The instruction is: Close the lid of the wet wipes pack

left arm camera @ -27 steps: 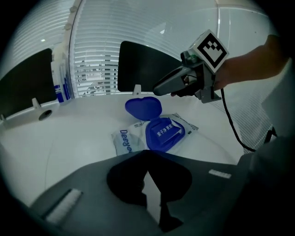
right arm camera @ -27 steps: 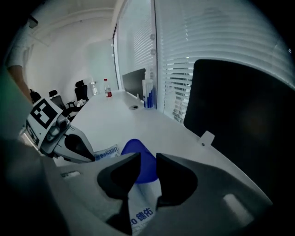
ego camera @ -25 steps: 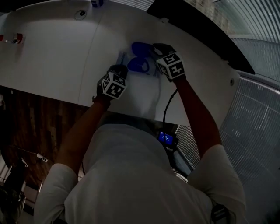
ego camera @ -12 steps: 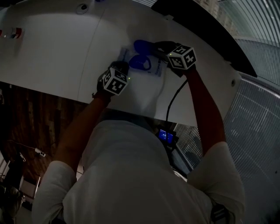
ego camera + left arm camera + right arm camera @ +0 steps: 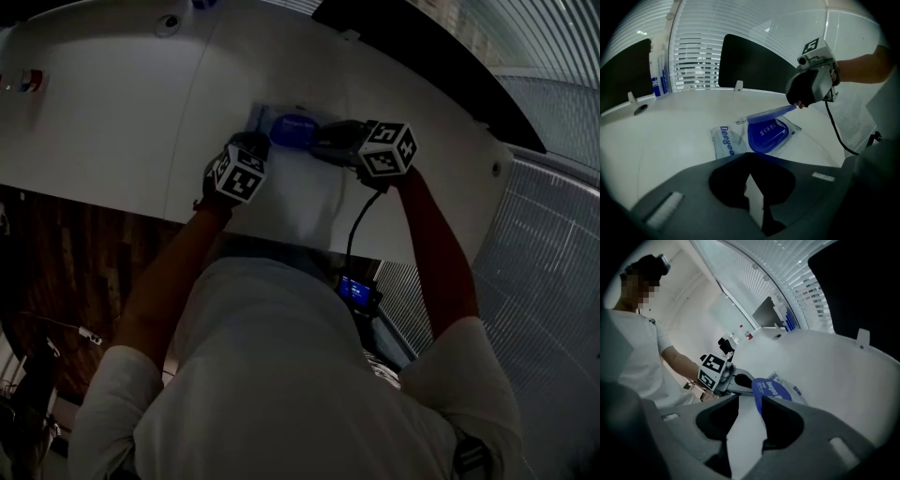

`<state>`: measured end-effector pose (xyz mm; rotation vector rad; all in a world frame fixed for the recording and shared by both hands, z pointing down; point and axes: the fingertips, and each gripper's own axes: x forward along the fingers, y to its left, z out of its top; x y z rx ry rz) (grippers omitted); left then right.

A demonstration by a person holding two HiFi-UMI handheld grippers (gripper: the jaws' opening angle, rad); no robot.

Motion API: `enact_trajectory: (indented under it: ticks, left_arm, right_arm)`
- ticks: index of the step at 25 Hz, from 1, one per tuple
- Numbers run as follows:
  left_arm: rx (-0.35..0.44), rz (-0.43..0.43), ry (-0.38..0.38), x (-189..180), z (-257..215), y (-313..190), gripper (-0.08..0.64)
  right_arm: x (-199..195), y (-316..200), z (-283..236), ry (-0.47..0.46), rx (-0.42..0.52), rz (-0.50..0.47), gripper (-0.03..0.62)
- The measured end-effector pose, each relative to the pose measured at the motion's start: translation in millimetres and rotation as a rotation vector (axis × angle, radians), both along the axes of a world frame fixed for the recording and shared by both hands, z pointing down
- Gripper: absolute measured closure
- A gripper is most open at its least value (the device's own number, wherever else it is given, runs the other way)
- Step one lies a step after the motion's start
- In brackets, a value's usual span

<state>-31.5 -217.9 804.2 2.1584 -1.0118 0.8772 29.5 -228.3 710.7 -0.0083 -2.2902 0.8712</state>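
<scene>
The wet wipes pack (image 5: 269, 120) lies flat on the white table (image 5: 112, 112); it also shows in the left gripper view, pack (image 5: 725, 143). Its blue lid (image 5: 769, 113) stands half raised over the blue opening frame (image 5: 766, 136). My right gripper (image 5: 323, 142) comes in from the right and is open, with nothing between its fingers. One fingertip (image 5: 798, 104) touches the lid's free edge, and the lid (image 5: 771, 391) sits just past that jaw. My left gripper (image 5: 749, 174) is shut at the pack's near edge, which its tips hide.
Blue-and-white bottles (image 5: 658, 70) stand at the table's back left beside a round cable hole (image 5: 641, 108). A dark panel (image 5: 754, 65) rises behind the pack. A black cable (image 5: 356, 225) hangs from the right gripper. The table's near edge is just behind the left gripper.
The right gripper swung from the far side of the pack round to its right. The lid, which lay flipped open, now tilts over the opening. The left gripper stayed put.
</scene>
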Motion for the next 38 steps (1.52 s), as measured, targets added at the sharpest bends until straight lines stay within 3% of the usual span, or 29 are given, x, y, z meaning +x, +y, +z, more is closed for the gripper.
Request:
enact_trajectory:
  ticks: [4,7,12,20,33,38]
  left_arm:
    - [0.004,-0.001,-0.007,0,0,-1,0.558]
    - [0.002,-0.002,-0.01,1,-1,0,0.558]
    - [0.006,-0.01,-0.006,0,-1,3,0.557]
    - [0.003,-0.02,-0.005,-1,-5,5,0.558]
    - [0.004,-0.019,-0.005,1,-11,6,0.558]
    - [0.01,-0.038,0.029,6,-29,12,0.557]
  right_arm:
    - [-7,8,12,0.007,-0.06,0.068,0.456]
    - [-7,4,25,0.069,-0.013,0.115,0.591]
    - [-6,5,48,0.199,0.083,0.12,0.591]
    - [-7,6,71,0.292,0.145,0.17,0.591]
    - [-9,2,84,0.315,0.221,0.208,0.591]
    - [-5,4,66,0.269,0.21,0.31,0.591]
